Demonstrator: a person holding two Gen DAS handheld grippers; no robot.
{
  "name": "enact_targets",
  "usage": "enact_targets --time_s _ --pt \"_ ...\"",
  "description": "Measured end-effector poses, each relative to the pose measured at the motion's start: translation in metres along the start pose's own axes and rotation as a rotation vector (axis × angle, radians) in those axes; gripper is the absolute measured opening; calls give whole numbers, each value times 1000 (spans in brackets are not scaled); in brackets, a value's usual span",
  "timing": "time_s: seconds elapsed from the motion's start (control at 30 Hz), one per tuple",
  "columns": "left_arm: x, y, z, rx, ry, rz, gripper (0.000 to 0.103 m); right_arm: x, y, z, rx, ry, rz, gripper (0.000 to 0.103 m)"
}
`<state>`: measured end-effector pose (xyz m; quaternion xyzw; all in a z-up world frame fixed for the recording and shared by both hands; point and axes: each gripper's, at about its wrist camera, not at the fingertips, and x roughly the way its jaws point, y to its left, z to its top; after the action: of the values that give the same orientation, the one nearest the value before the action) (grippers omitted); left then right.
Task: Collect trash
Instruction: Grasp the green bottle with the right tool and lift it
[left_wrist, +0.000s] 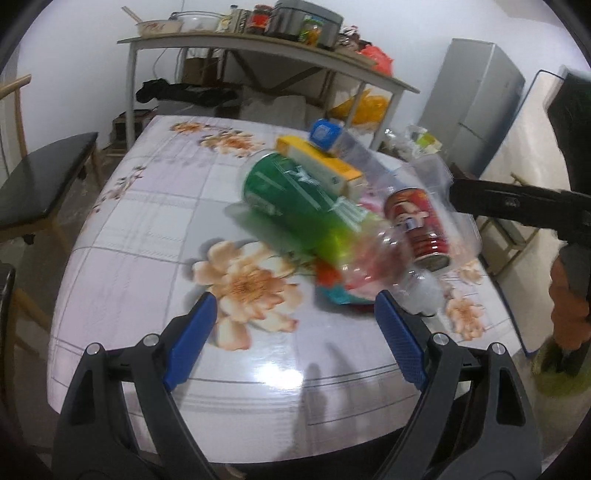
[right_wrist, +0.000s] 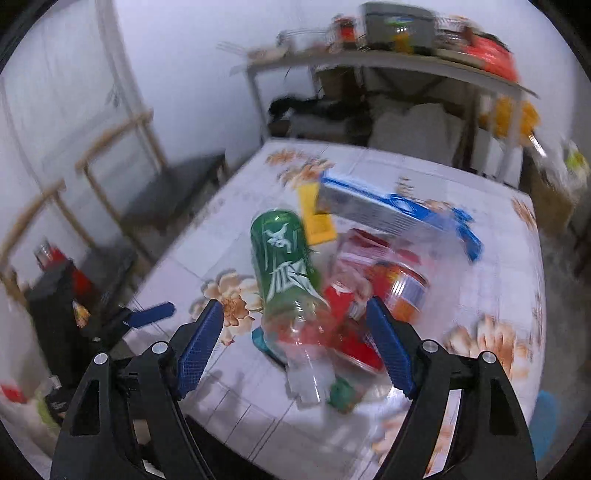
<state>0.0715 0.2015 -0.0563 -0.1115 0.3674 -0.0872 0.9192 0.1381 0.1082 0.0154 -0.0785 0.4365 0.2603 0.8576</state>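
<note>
Green bottle lies straight ahead of the right tool, neck end first

The right tool (right_wrist: 293, 343) has its blue fingers wide apart, holding nothing, and the green bottle (right_wrist: 286, 273) lies on the counter (right_wrist: 491, 295) just in front, its long side running away from the tool (clear neck nearest). The left tool (left_wrist: 295, 332) is spread apart too, and the bottle sits farther off, ahead and to its right. A red can (left_wrist: 419, 225) lies beside the bottle.
</note>
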Motion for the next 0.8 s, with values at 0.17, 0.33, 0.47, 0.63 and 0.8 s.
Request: enact_targets --time_s 0.17,0.33,0.47,0.63,0.8 --pt "5 9 -1 -15 19 4 83 61 16 21 -108 164 -107 77" --pt "5 14 0 -13 22 -2 83 99 20 25 -156 288 -128 77" --pt "8 17 0 -19 28 -10 83 116 17 24 -168 347 -159 77" --pt "9 17 0 -22 28 -17 83 116 26 20 -187 344 -153 62" --pt "7 16 0 -17 25 -12 83 93 28 12 -170 288 -123 61"
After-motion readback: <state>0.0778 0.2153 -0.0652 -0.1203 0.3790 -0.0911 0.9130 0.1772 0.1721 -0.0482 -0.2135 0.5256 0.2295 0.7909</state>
